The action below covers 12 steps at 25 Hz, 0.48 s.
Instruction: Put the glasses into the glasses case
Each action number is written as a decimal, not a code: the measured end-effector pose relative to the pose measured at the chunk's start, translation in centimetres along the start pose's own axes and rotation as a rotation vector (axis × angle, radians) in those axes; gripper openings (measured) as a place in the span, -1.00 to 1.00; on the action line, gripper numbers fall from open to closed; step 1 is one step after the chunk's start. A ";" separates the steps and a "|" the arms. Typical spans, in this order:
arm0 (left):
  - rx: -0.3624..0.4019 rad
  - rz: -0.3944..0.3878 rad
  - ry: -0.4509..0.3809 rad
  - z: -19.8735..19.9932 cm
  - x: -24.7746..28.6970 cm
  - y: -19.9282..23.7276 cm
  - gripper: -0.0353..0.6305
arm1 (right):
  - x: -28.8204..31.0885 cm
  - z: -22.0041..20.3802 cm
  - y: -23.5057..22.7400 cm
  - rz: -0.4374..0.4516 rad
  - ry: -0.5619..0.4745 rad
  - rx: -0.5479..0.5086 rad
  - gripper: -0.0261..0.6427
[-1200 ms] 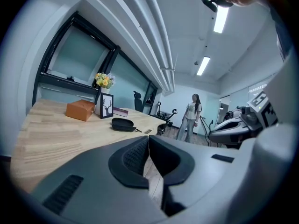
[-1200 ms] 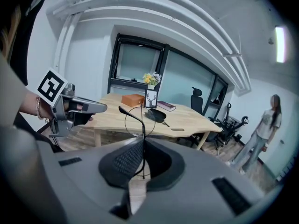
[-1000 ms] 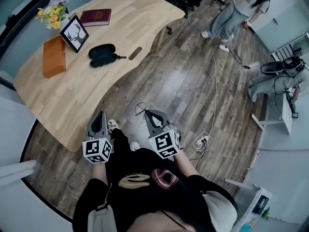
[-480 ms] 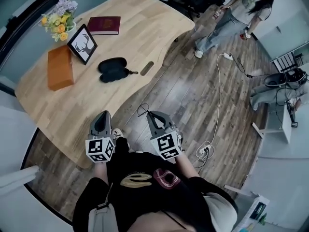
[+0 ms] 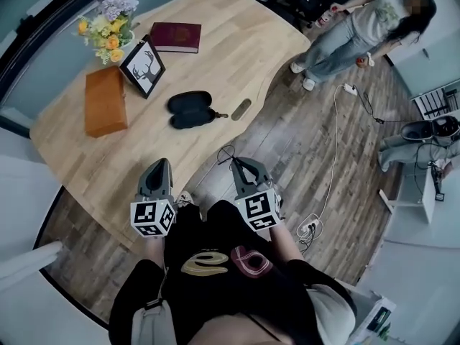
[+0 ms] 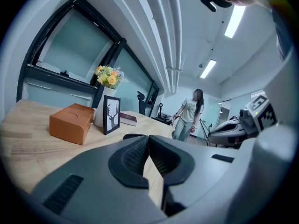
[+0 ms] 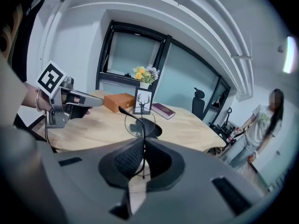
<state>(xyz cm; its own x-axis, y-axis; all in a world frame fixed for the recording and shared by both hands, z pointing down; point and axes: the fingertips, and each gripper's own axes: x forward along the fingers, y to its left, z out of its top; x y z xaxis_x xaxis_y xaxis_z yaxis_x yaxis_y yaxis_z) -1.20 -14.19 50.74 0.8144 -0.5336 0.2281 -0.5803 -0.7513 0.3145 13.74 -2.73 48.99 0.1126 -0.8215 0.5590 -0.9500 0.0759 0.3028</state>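
Observation:
A black glasses case (image 5: pixel 191 110) lies open on the wooden table (image 5: pixel 237 49), ahead of both grippers. My right gripper (image 5: pixel 244 165) is shut on thin wire-framed glasses (image 5: pixel 228 153), held off the table's near edge above the floor. In the right gripper view a temple runs between the pads and a round lens (image 7: pixel 139 121) stands above them, with the case (image 7: pixel 155 130) behind it. My left gripper (image 5: pixel 159 165) is shut with nothing in it. From the left gripper view its pads (image 6: pixel 135 155) meet, and the case (image 6: pixel 134 136) shows just beyond them.
On the table stand an orange box (image 5: pixel 106 110), a framed deer picture (image 5: pixel 142 67), a vase of flowers (image 5: pixel 111 20) and a red book (image 5: pixel 175 37). A person (image 5: pixel 359 27) stands on the wood floor at the back right. Cables (image 5: pixel 338 135) trail across the floor.
Both grippers have travelled towards the table, which now lies closer and lower in the head view. The right gripper keeps its hold on the glasses. The person at the back has stepped right.

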 end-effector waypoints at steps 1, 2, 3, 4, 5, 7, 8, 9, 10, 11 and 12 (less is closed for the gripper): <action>-0.002 -0.001 0.003 0.1 0.1 0.3 -0.84 | 0.4 0.3 0.0 0.001 0.000 -0.003 -0.87; -0.006 0.001 0.005 0.1 0.2 0.5 -0.84 | 0.8 0.5 -0.1 0.004 0.000 -0.006 -0.87; -0.013 0.005 0.006 0.0 0.3 0.7 -0.84 | 1.1 0.7 -0.2 0.009 0.000 -0.009 -0.87; -0.023 0.011 0.005 0.0 0.3 0.8 -0.84 | 1.4 1.0 -0.3 0.013 -0.001 -0.012 -0.87; -0.034 0.016 0.004 0.0 0.3 0.9 -0.84 | 1.8 1.2 -0.5 0.018 -0.002 -0.017 -0.87; -0.046 0.027 0.005 0.0 0.5 0.9 -0.84 | 2.7 1.8 -1.0 0.030 -0.007 -0.030 -0.87; -0.048 0.035 0.008 0.0 0.7 1.0 -0.84 | 3.2 2.1 -1.3 0.038 -0.009 -0.038 -0.87; -0.048 0.045 0.011 -0.1 0.8 1.0 -0.84 | 3.8 2.3 -1.5 0.048 -0.014 -0.046 -0.87; -0.049 0.057 0.012 -0.1 1.0 1.2 -0.84 | 4.3 2.6 -1.7 0.058 -0.019 -0.056 -0.87; -0.050 0.072 0.009 0.0 1.2 1.4 -0.84 | 4.9 2.9 -1.9 0.067 -0.021 -0.070 -0.87; -0.053 0.088 0.004 0.1 1.3 1.6 -0.84 | 5.4 3.2 -2.1 0.078 -0.023 -0.084 -0.87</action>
<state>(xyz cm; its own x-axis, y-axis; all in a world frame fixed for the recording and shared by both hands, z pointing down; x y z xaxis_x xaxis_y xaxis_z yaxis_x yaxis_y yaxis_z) -1.04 -16.10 51.46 0.7601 -0.5950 0.2611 -0.6493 -0.6799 0.3409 15.44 -9.12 48.91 0.0316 -0.8237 0.5661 -0.9277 0.1866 0.3233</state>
